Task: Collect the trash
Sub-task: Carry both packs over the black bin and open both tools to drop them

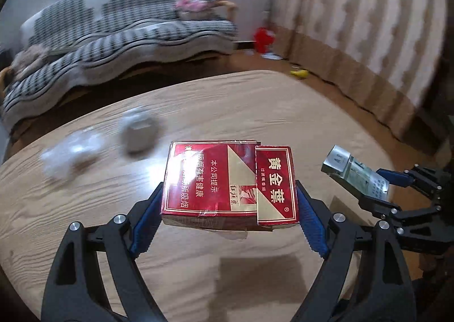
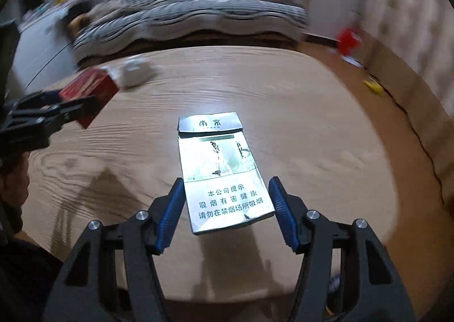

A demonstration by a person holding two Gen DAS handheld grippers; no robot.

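My left gripper (image 1: pixel 228 194) is shut on a red cigarette pack (image 1: pixel 227 183) and holds it above the wooden table (image 1: pixel 85 208). My right gripper (image 2: pixel 225 194) is shut on a silver-white cigarette pack (image 2: pixel 224 180) with its lid flipped open, also held above the table. The silver pack (image 1: pixel 354 171) shows at the right of the left wrist view in the right gripper (image 1: pixel 377 180). The red pack (image 2: pixel 90 92) and left gripper (image 2: pixel 71 106) show at the left of the right wrist view. A crumpled grey-white wad (image 1: pixel 139 134) and a clear plastic wrapper (image 1: pixel 71 157) lie on the table, blurred.
A sofa with a grey-and-white cover (image 1: pixel 113 38) stands beyond the table. A striped curtain (image 1: pixel 369 24) hangs at the right. A red object (image 1: pixel 264 38) and a yellow object (image 1: pixel 299 73) lie on the floor near the curtain.
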